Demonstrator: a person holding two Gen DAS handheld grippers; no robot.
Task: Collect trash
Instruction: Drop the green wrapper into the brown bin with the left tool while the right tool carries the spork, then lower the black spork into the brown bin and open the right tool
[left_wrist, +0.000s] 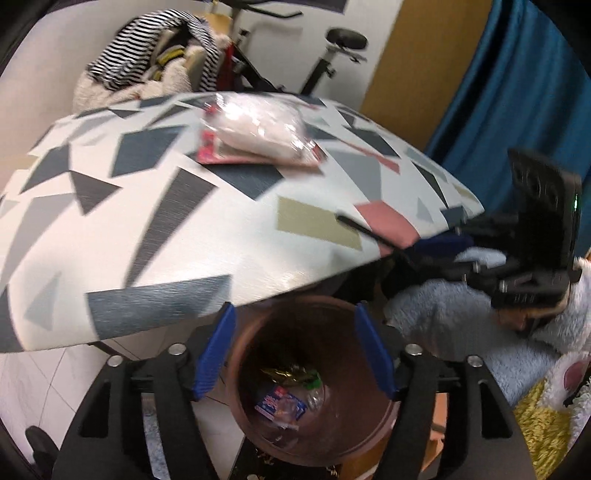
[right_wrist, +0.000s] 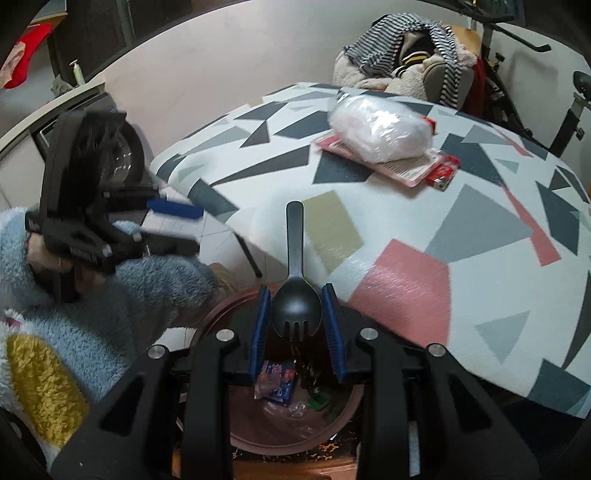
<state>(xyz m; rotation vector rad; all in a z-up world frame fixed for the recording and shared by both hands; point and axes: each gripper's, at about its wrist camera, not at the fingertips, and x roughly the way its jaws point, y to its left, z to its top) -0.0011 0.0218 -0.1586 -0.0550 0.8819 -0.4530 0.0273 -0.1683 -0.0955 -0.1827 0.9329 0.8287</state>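
Observation:
A brown trash bin (left_wrist: 332, 435) stands below the table edge with wrappers (left_wrist: 282, 404) inside; it also shows in the right wrist view (right_wrist: 236, 432). My left gripper (left_wrist: 295, 354) is open and empty above the bin mouth. My right gripper (right_wrist: 295, 325) is shut on a black plastic spork (right_wrist: 295, 295), head between the blue pads, handle pointing away, held over the bin. The spork handle (left_wrist: 364, 230) also shows in the left wrist view. A clear bag of white stuff (right_wrist: 380, 129) lies on a red packet (right_wrist: 417, 168) on the table.
The table (right_wrist: 480, 258) has a cloth with grey, pink and tan shapes. A chair piled with clothes (right_wrist: 406, 62) and an exercise bike (left_wrist: 332, 55) stand behind it. A blue curtain (left_wrist: 517, 92) hangs at the right. Fluffy blue sleeves (right_wrist: 110, 295) cover the arms.

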